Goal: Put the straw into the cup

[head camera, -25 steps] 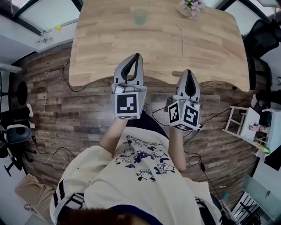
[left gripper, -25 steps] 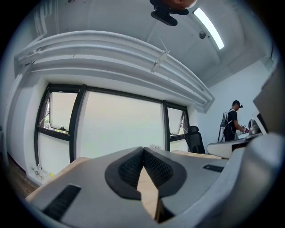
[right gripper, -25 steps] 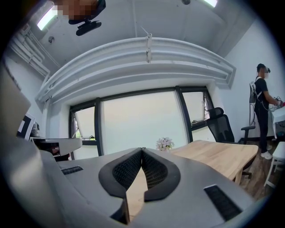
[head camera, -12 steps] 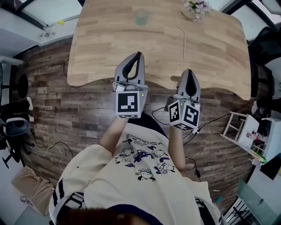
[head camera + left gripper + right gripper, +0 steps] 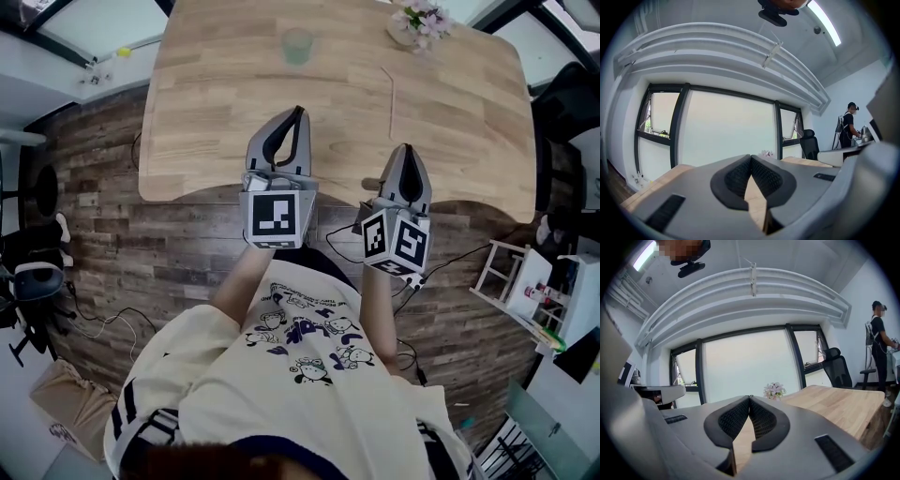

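Observation:
A pale green cup (image 5: 298, 45) stands near the far edge of the wooden table (image 5: 216, 103). A thin straw (image 5: 390, 92) lies flat on the table to the cup's right. My left gripper (image 5: 298, 112) is shut and empty, held over the table's near edge, well short of the cup. Farther right, my right gripper (image 5: 404, 150) is also shut and empty, just inside the near edge and below the straw. In the left gripper view the jaw tips (image 5: 750, 156) meet; the right gripper view shows its tips (image 5: 749, 397) closed too. Neither gripper view shows the cup or straw.
A small pot of pink flowers (image 5: 413, 21) (image 5: 774, 390) sits at the far right of the table. Black office chairs (image 5: 558, 75) stand to the right, and wood-plank floor with cables lies below. A person (image 5: 879, 341) stands at a desk far right.
Both grippers have moved a little forward, the left one now reaching farther over the table. Both stay shut.

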Demonstrator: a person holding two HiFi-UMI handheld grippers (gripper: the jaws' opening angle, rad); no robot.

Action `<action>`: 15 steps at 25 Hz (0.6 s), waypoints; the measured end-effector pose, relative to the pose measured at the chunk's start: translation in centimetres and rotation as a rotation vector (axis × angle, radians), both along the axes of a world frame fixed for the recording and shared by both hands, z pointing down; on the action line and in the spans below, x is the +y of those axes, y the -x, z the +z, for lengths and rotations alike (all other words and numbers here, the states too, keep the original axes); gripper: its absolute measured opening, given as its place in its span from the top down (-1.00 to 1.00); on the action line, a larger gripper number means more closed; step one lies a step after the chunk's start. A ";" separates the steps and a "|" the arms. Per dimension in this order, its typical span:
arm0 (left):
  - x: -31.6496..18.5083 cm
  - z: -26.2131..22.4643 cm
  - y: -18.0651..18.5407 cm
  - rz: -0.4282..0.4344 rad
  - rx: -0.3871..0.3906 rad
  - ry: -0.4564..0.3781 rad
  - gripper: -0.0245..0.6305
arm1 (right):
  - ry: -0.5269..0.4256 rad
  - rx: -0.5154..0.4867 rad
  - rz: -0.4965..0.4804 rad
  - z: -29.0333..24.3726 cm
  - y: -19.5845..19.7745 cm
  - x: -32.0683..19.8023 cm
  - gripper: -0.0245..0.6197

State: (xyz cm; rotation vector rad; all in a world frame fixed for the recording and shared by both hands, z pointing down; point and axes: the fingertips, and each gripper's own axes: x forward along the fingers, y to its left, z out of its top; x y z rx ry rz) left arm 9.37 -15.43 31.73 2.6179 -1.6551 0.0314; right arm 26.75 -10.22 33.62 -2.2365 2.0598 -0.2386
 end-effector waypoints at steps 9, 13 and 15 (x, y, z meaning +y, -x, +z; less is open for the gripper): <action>-5.7 0.0 -0.9 0.033 -0.001 0.007 0.83 | 0.018 0.003 0.036 0.2 -1.0 -5.1 0.93; -8.0 0.2 -1.2 0.048 0.003 0.019 0.83 | 0.033 0.003 0.056 0.5 -1.3 -7.2 0.93; -9.0 0.4 -1.2 0.053 0.004 0.025 0.83 | 0.047 0.005 0.063 0.9 -1.5 -8.1 0.93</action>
